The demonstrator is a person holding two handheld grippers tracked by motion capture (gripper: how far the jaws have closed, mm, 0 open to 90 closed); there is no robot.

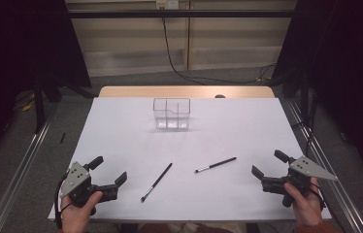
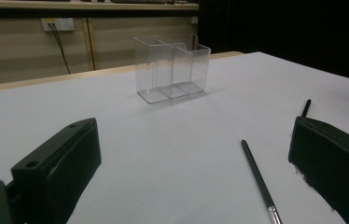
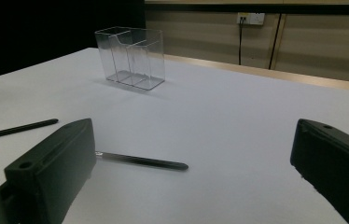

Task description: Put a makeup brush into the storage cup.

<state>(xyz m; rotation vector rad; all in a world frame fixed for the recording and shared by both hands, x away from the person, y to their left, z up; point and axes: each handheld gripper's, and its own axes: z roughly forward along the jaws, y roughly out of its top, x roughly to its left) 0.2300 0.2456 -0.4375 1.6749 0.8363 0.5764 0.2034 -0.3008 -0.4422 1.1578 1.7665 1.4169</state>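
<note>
You're holding the left gripper point(image 1: 108, 171) wide, nothing in it; left brush point(image 1: 156, 182) is lying just to its right. Right gripper point(image 1: 269, 164) is gaping too, right brush point(image 1: 215, 165) lying well to its left.

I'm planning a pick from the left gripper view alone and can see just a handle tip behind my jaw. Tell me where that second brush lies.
Observer: In the high view the second brush lies flat to the right of the first brush, apart from it and nearer the right gripper.
Operator: Give me its direction.
Observer: Its pale ferrule end points toward the first brush. Its black handle end points toward the right gripper.
Operator: Report the right gripper's state.
Observer: It is open with nothing between its jaws, and it is not touching the second brush.
</note>
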